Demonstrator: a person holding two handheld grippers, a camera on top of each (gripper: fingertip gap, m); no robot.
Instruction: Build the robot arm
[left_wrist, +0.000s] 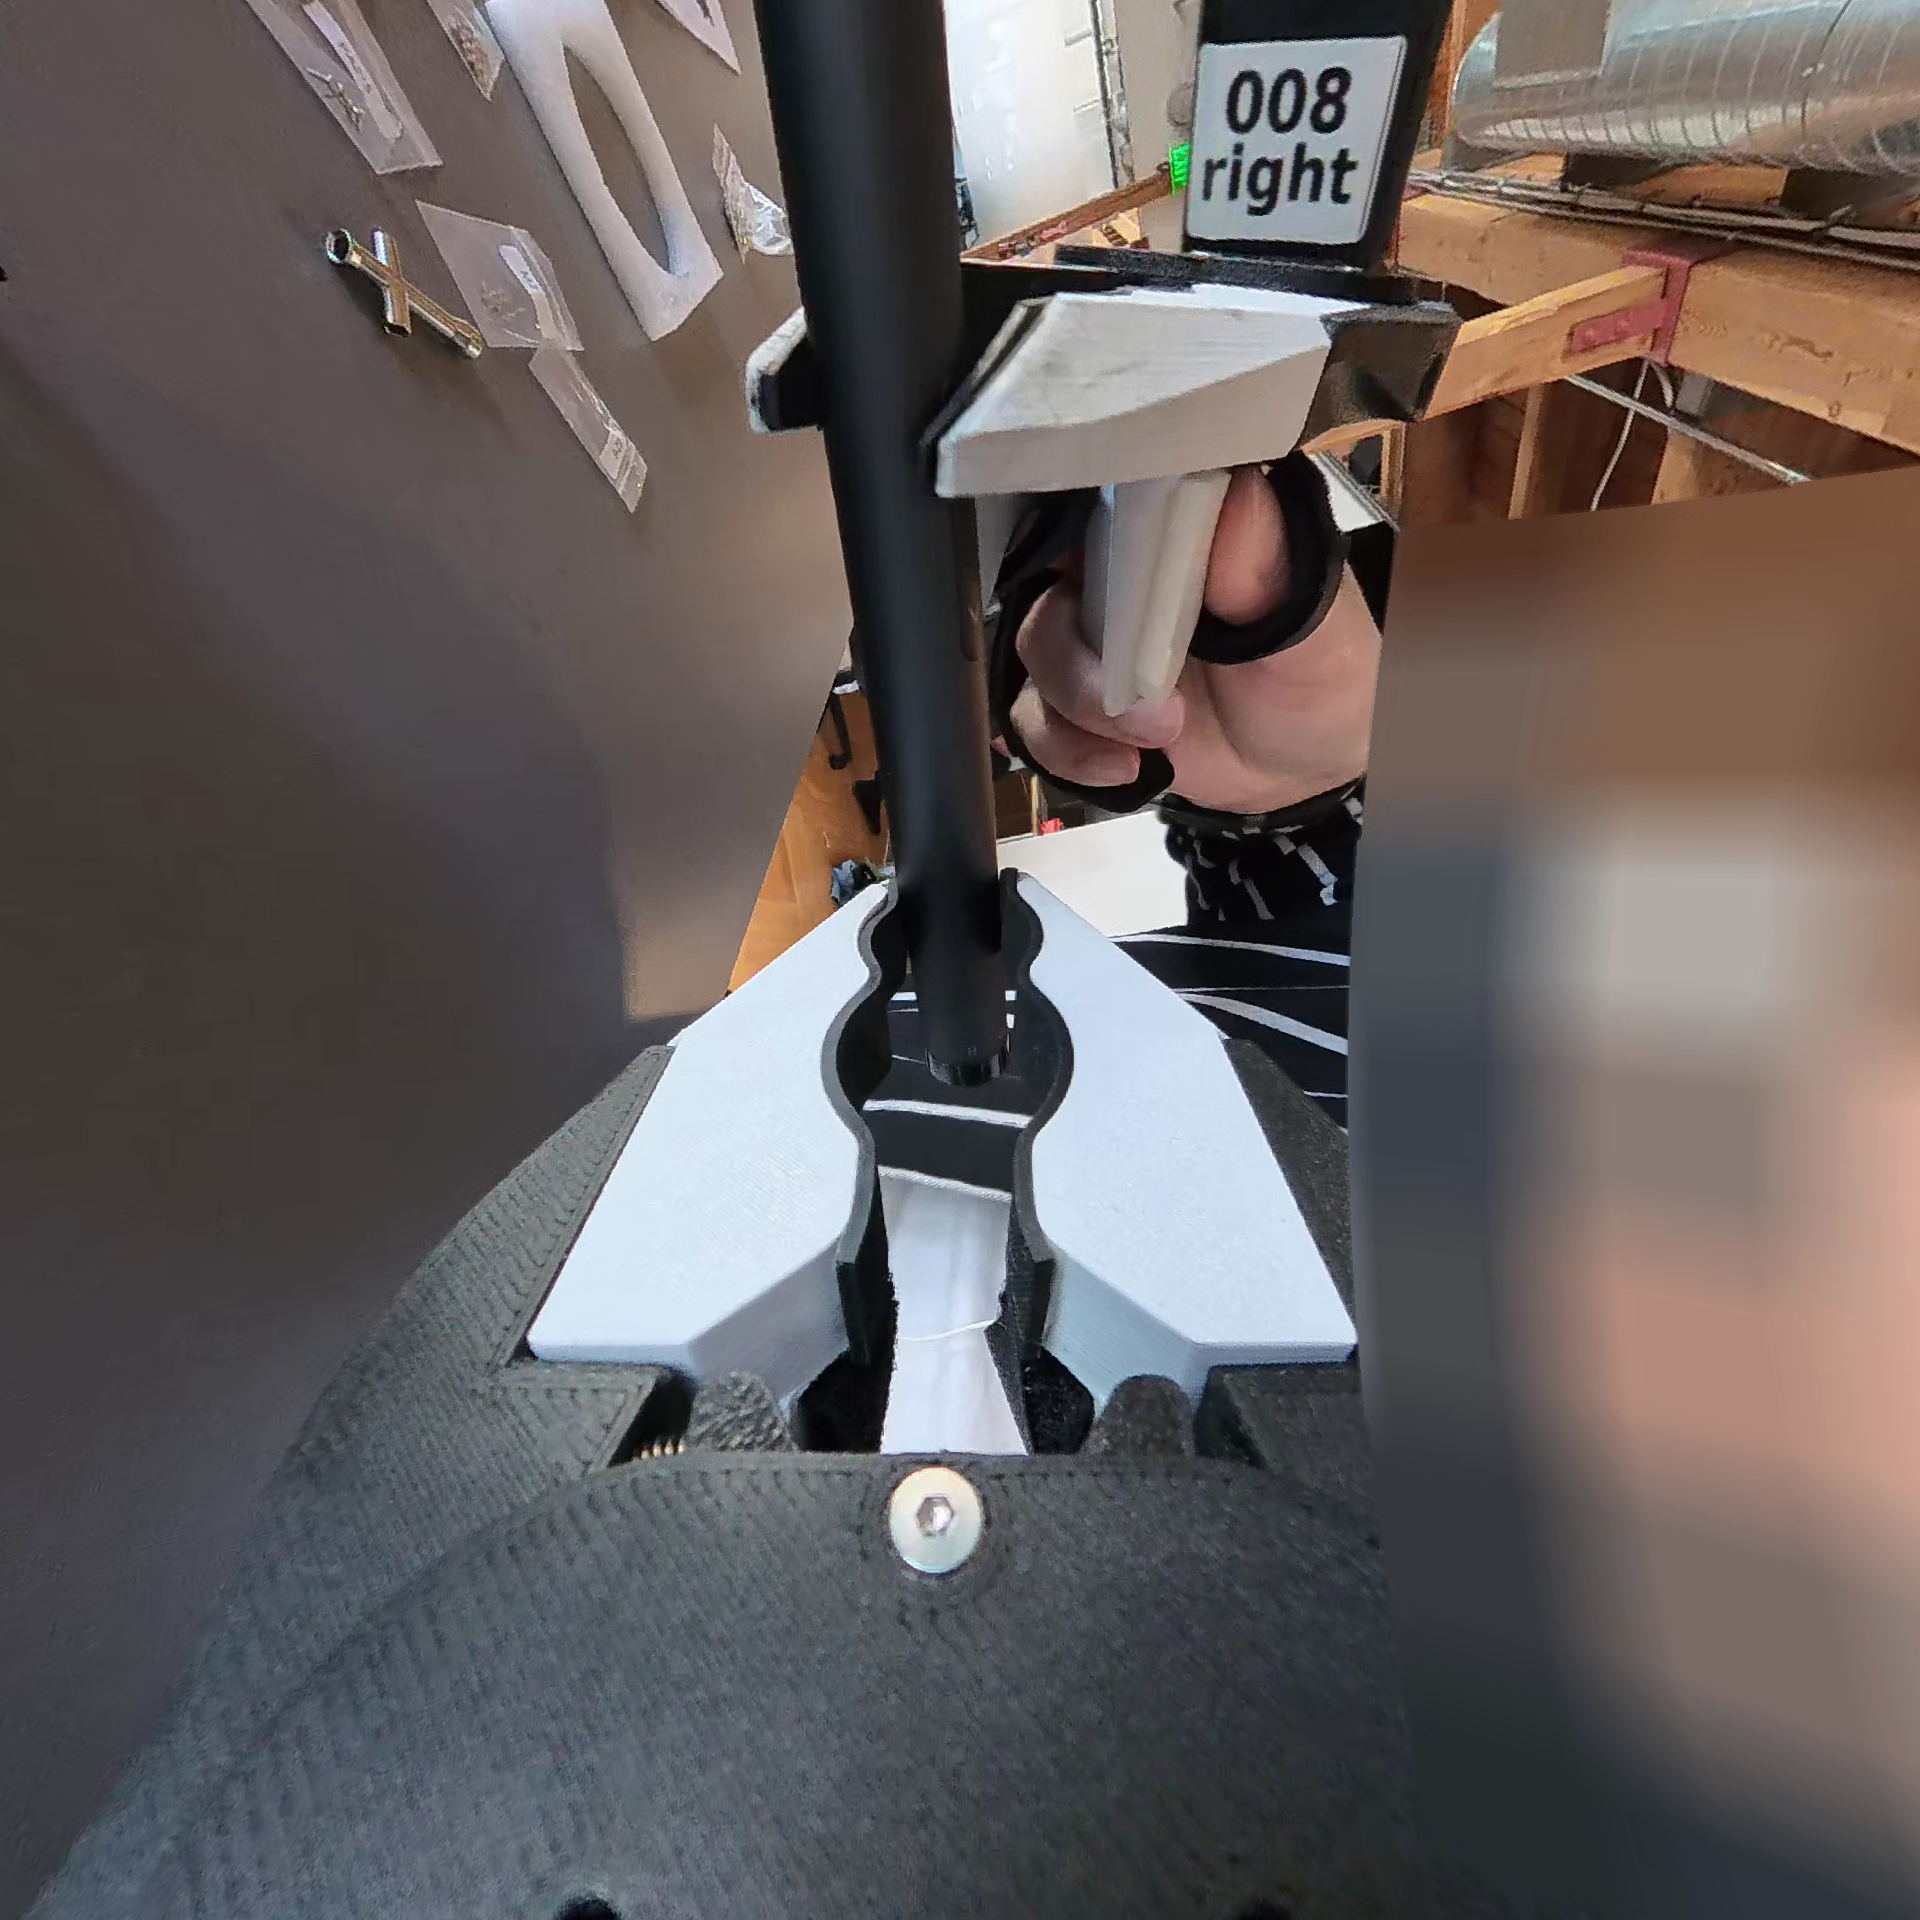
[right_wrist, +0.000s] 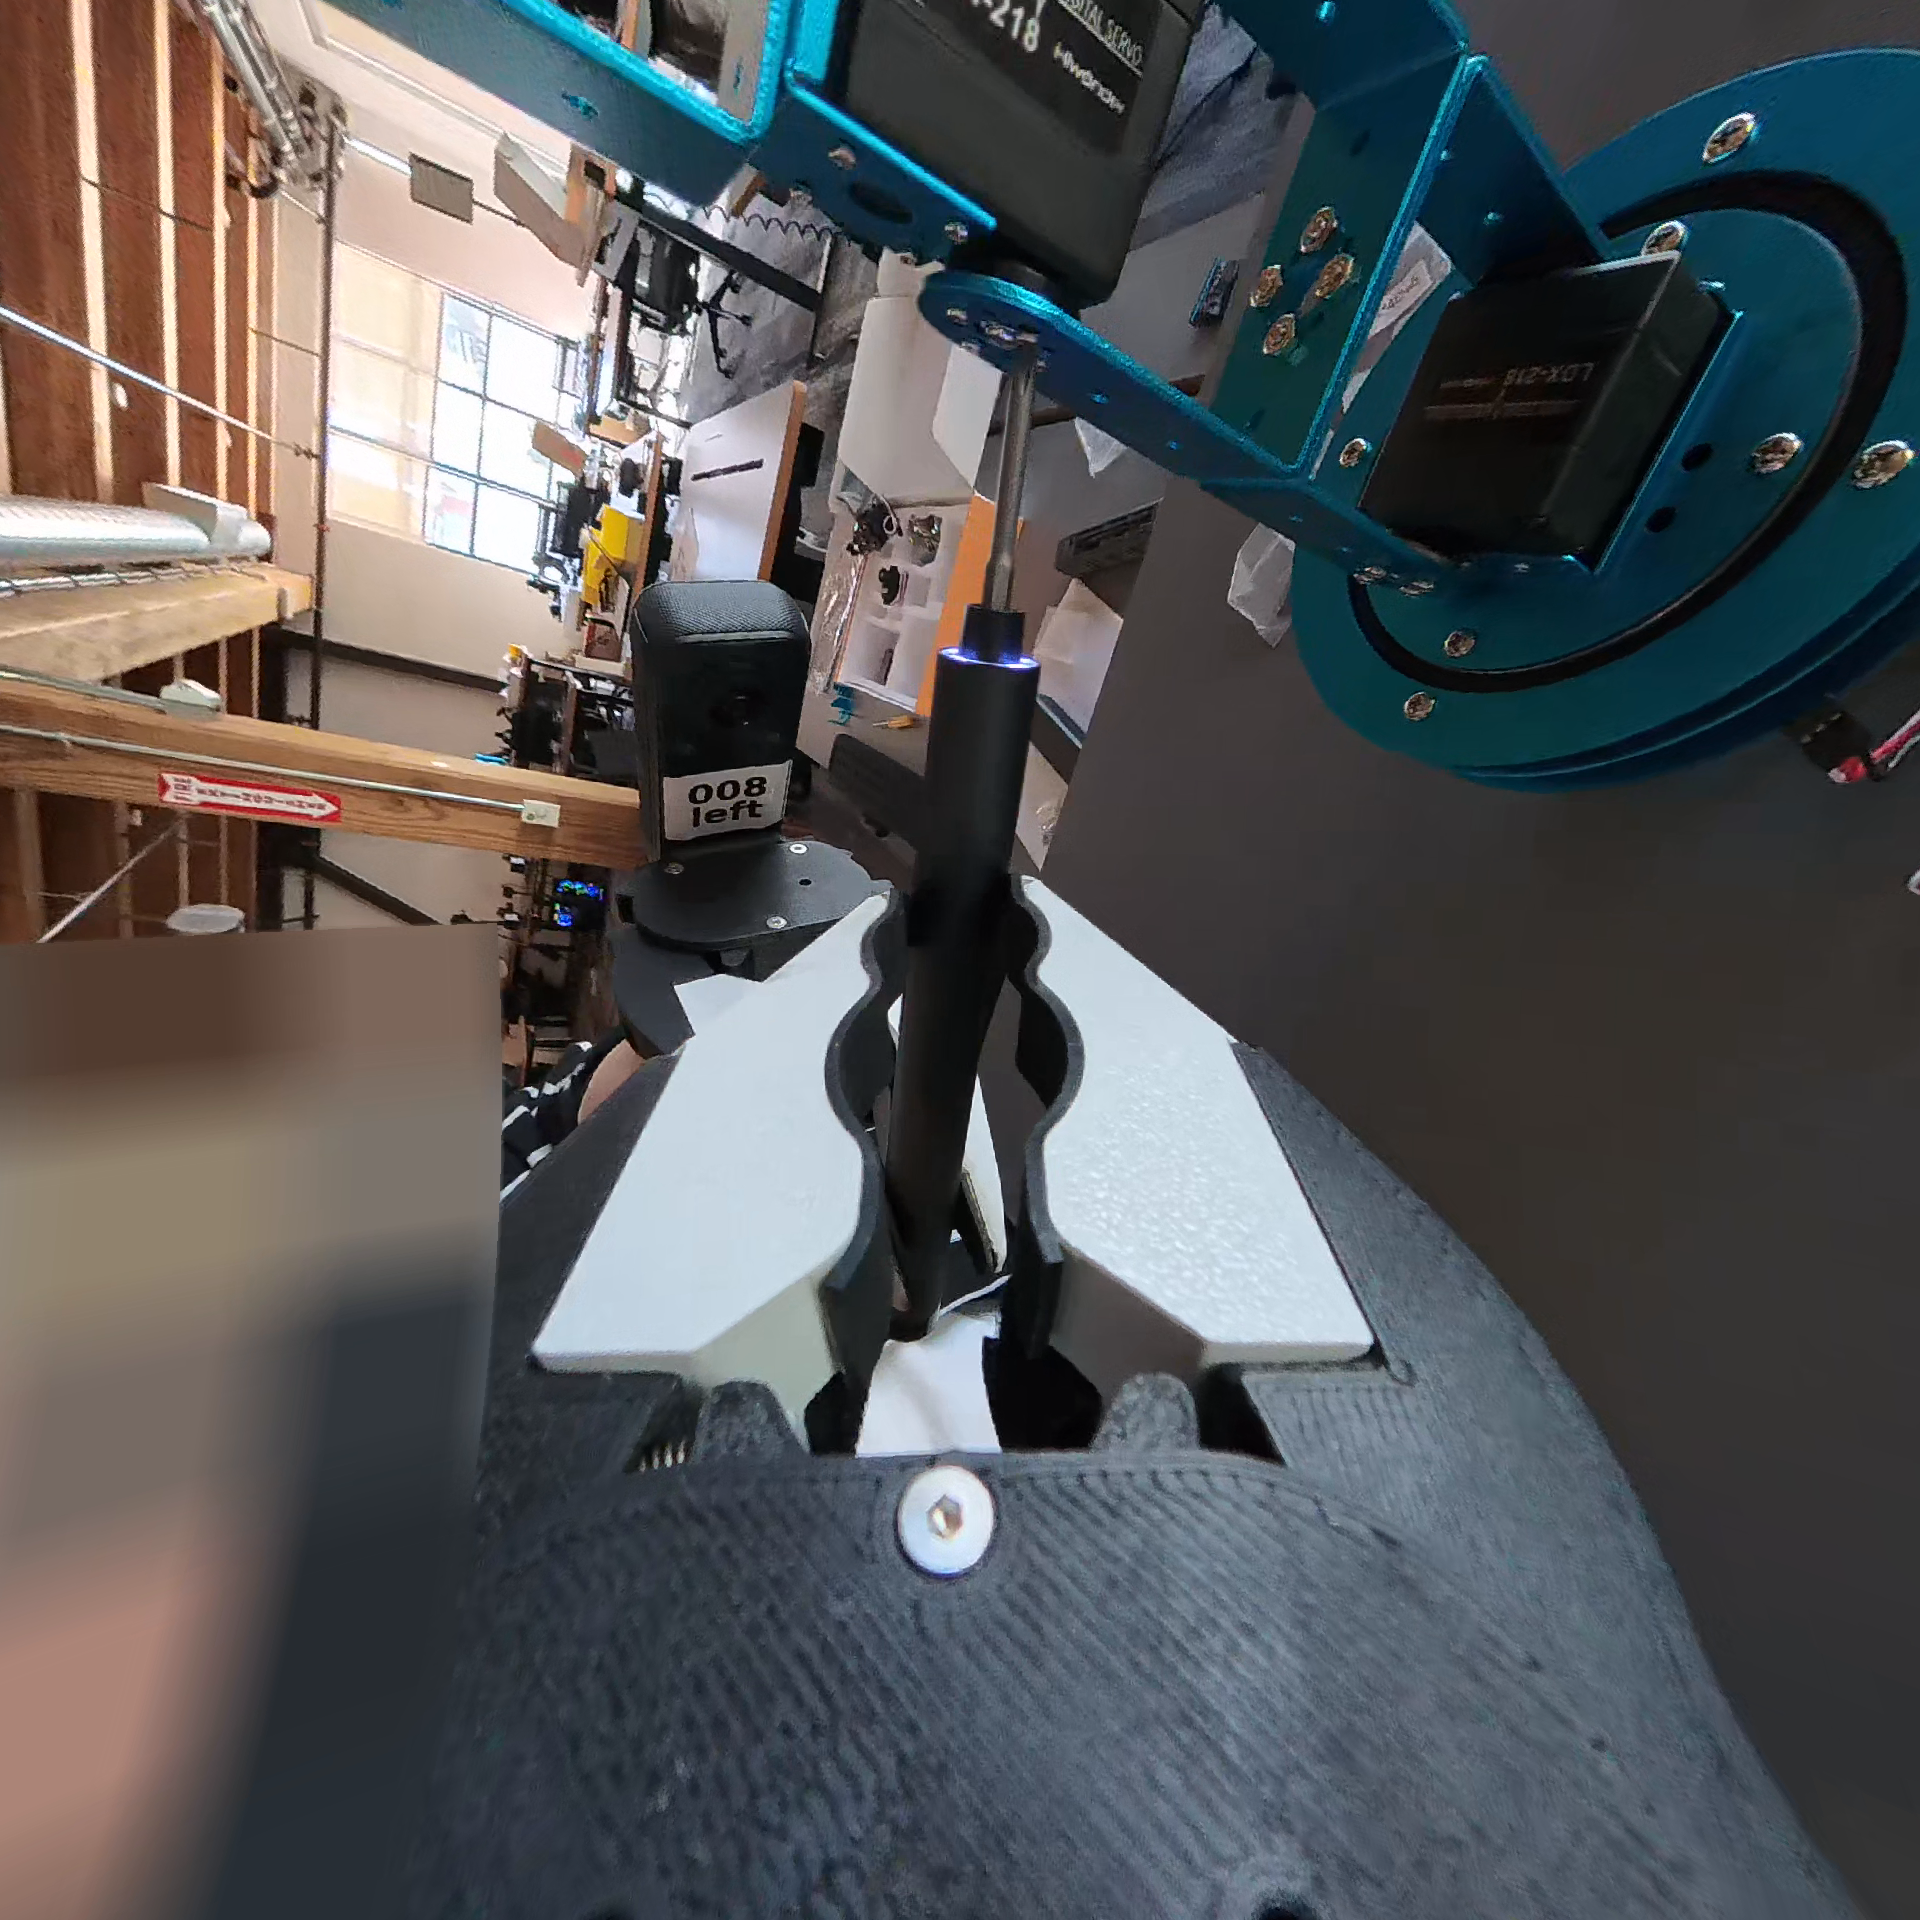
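Both grippers clamp one black electric screwdriver (right_wrist: 961, 935): right gripper (right_wrist: 961, 925) pinches mid-barrel, left gripper (left_wrist: 945, 914) its butt end. Long axis runs away from both, bit tip (right_wrist: 1013, 488) pointing into a teal servo bracket (right_wrist: 1195, 416) above the gray table (right_wrist: 1455, 1039).

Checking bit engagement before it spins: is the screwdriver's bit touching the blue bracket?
Touching. In the right wrist view the electric screwdriver runs its bit up to a screw in the blue bracket, no gap visible.
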